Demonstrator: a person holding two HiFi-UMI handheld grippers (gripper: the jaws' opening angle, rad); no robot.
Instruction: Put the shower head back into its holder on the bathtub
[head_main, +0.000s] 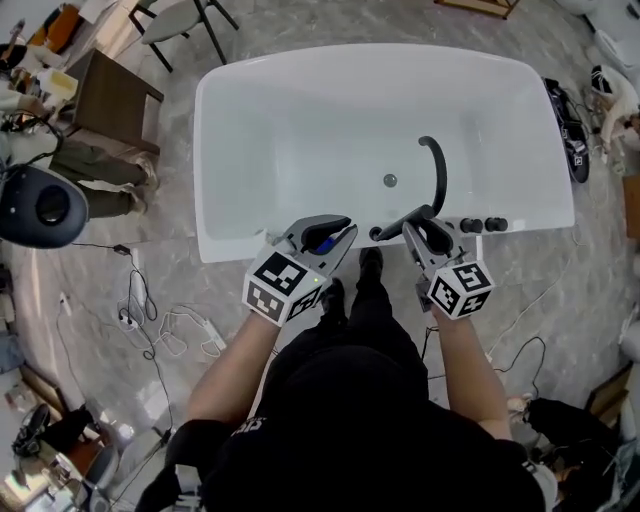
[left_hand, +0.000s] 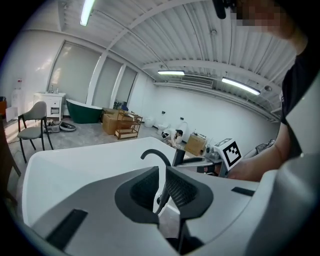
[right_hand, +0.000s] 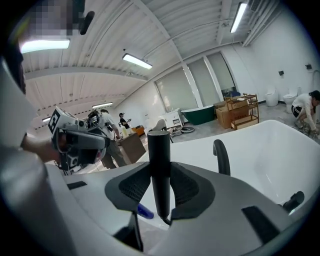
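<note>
A white bathtub (head_main: 230, 245) lies across the head view, and a curved black spout (head_main: 438, 170) rises from its near rim. My right gripper (head_main: 412, 226) is shut on the black shower head handle (head_main: 396, 223) just above that rim. In the right gripper view the handle (right_hand: 160, 160) stands upright between the pads. My left gripper (head_main: 340, 233) hovers at the rim to the left, nearly shut on the thin dark hose (left_hand: 161, 197). Two black knobs (head_main: 483, 225) sit right of the spout. I cannot pick out the holder.
The drain (head_main: 390, 180) shows in the tub floor. A brown chair (head_main: 110, 95) and a seated person's legs (head_main: 100, 170) are at the far left. Cables (head_main: 170, 330) lie on the marble floor beside my legs. Dark gear (head_main: 570, 125) lies right of the tub.
</note>
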